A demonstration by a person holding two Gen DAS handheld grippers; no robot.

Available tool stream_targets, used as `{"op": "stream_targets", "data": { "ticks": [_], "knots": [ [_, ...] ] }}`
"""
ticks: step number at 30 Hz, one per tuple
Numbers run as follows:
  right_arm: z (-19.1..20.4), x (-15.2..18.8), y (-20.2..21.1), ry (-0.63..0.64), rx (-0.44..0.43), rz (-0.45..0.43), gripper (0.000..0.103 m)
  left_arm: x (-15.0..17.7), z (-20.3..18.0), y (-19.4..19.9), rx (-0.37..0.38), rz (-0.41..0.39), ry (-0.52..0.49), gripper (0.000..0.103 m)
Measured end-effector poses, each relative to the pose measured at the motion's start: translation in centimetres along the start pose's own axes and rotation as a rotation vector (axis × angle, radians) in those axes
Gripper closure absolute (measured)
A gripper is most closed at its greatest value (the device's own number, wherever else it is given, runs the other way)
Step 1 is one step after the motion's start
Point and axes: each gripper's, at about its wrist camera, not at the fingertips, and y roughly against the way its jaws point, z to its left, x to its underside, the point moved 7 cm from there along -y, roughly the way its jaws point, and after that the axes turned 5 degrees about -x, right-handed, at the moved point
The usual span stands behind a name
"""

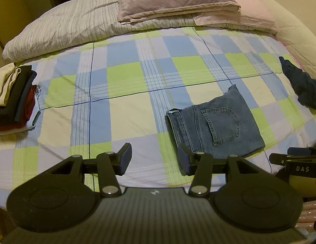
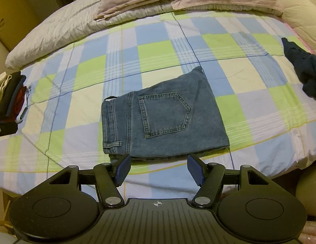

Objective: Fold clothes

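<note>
The folded blue denim jeans (image 2: 164, 118) lie flat on the checked bed sheet (image 2: 249, 109), directly ahead of the released, empty right hand-held gripper (image 2: 159, 169). The left hand-held gripper (image 1: 155, 159), also spread and empty, has the jeans ahead to its right, waistband leftward.

I see dim, yellow-tinted indoor light in both views, soft shadows under the pillows (image 1: 174, 2), strong fisheye bending at the bed (image 2: 76, 77) edges, dark vignetted corners, slight graininess.
</note>
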Motion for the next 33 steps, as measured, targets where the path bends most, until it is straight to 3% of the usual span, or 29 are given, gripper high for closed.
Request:
{"op": "stream_targets", "data": {
  "ticks": [8,11,14,21,26,33],
  "knots": [
    [0.4,-0.8,-1.2,0.044,-0.012,0.037,0.038,-0.2,0.3,-1.2,-0.015,0.033,0.043,0.055],
    [-0.1,-1.2,-1.9,0.054,-0.021,0.055,0.038,-0.3,0.2,-1.9,0.042,0.031,0.072,0.055],
    [-1.1,-1.8,-2.5,0.064,-0.027,0.067,0.038,-0.2,0.6,-2.8,0.142,0.024,0.175,0.055],
    [-6.0,-3.8,-3.6,0.067,-0.010,0.083,0.038,1.6,2.9,-6.4,0.386,0.042,0.558,0.054],
    [-10.5,-4.3,-5.8,0.018,-0.015,0.112,0.038,4.5,2.9,-10.0,0.439,0.033,0.728,0.044],
    [-16.1,-3.0,-11.2,-0.109,-0.068,0.186,0.038,9.0,1.4,-16.7,0.490,0.055,0.818,0.041]
  ]
}}
